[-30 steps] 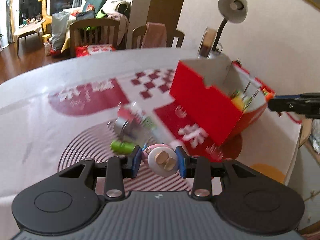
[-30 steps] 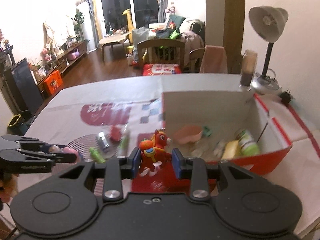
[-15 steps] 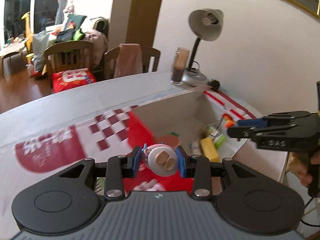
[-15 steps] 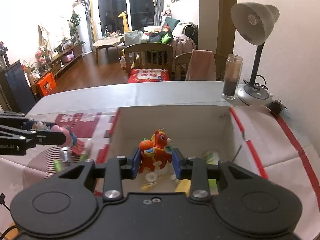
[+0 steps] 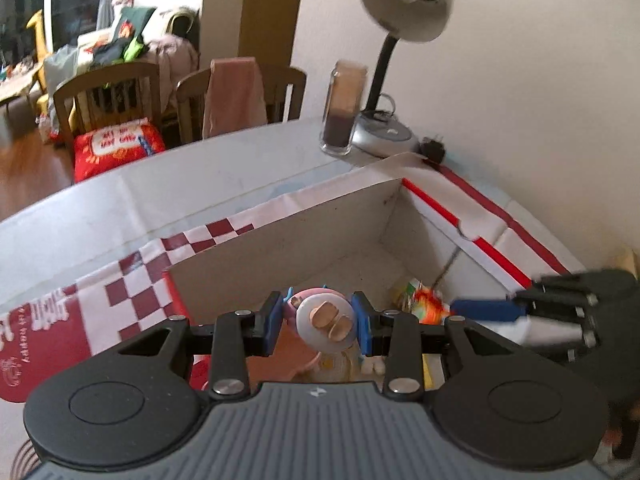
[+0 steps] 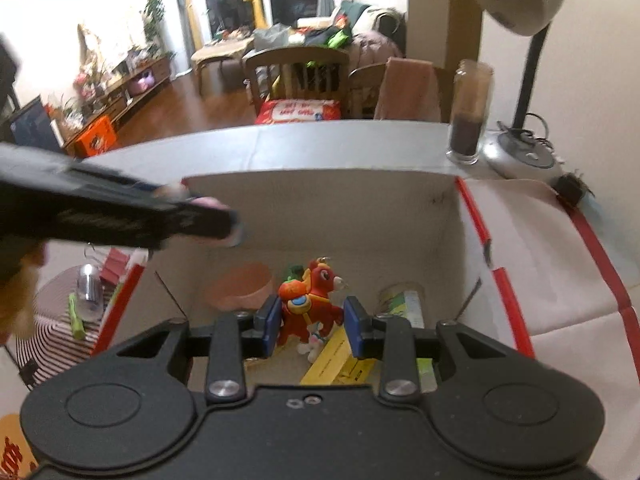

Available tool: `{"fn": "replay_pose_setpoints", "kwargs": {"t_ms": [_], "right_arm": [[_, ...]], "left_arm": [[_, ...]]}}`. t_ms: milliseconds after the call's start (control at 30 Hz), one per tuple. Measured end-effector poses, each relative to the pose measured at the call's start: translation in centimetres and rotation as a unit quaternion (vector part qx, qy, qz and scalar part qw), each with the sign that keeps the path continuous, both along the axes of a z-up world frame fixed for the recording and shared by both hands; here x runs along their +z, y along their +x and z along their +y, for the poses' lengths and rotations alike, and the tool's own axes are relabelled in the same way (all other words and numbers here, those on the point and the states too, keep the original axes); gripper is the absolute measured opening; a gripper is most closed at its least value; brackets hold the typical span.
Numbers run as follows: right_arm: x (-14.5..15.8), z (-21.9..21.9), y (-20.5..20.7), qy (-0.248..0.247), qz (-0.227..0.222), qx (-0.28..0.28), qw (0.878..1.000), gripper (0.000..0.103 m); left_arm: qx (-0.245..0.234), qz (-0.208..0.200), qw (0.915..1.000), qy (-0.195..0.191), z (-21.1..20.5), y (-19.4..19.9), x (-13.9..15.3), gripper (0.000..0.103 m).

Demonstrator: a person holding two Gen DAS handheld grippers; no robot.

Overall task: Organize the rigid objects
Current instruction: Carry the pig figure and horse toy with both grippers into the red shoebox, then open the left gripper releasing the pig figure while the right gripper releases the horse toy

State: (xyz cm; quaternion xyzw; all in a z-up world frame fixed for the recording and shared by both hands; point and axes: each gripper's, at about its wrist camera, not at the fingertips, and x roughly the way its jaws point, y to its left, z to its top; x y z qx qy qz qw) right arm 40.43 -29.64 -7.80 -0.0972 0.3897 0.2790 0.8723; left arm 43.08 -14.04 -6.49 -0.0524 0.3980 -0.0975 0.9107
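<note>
A: Nearest, in the left wrist view: left tool (image 5: pixel 318 322) clamped on a round pink-and-white toy (image 5: pixel 323 316), blue pads pressed against both its sides, two tan ovals on the face turned this way. Held above the open cardboard box (image 5: pixel 304 236), just inside its near wall.

B: Same on the other side. Right tool (image 6: pixel 311 326) closed on a red horse figure (image 6: pixel 316 300) with an orange pumpkin at its chest, upright between the pads, also over the box interior.

A: Below and beyond the two toys, on the box floor: a pink bowl (image 6: pixel 242 290) towards the left, a yellow flat pack (image 6: pixel 340 358) under the horse, a green-labelled cylinder (image 6: pixel 402 300) to the right. Something white and small by the yellow pack, too blurred to name.

B: Seen from the right wrist, left tool reaching in from the left over the box's near-left corner, motion-blurred. Seen from the left wrist, right tool entering from the right edge, blue pad beside the orange toy.

A: Outside the box, to its left on a striped round mat (image 6: pixel 52 328): a silver cylinder (image 6: pixel 89 286), a green stick (image 6: pixel 75 318), a red piece, lying close together.

B: Further off on the desk (image 6: pixel 320 144): a glass jar (image 6: pixel 468 120) with dark contents, just beside the base of a lamp (image 6: pixel 524 0). Beyond the desk's far edge, wooden chairs (image 6: pixel 296 68), one draped with a pink cloth.
</note>
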Motion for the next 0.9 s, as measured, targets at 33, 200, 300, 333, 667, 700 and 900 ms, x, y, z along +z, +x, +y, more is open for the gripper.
{"fn": "replay_pose_setpoints", "kwargs": {"t_ms": [33,200,300,333,667,700,900], "right_arm": [[-0.3,0.1,0.4,-0.001,0.005,0.005,1.000,0.033],[-1.6,1.0,1.4,-0.011,0.034,0.029,0.999,0.033],[-2.5,1.2,1.9,-0.022,0.052,0.032,0.998,0.033],[-2.8,1.3,2.1,-0.025,0.058,0.032,0.997,0.033],[-4.1,1.4,3.1,-0.042,0.098,0.031,0.994,0.033],[-4.1,1.4,3.2,-0.042,0.100,0.032,0.994,0.033],[-4.3,1.3,3.5,-0.041,0.105,0.029,0.993,0.034]], "left_arm": [[0.001,0.006,1.0000,-0.001,-0.2,0.6,-0.4,0.036],[0.000,0.029,0.9994,0.018,-1.7,3.6,-2.5,0.036],[0.004,0.042,0.9989,0.020,-2.3,5.1,-3.5,0.036],[0.006,0.049,0.9986,0.018,-2.5,5.7,-3.9,0.036],[0.009,0.098,0.9947,0.031,-3.9,8.3,-6.6,0.036],[0.007,0.101,0.9944,0.031,-3.9,8.4,-6.7,0.036],[0.001,0.118,0.9928,0.021,-4.0,8.8,-7.3,0.036]]}}
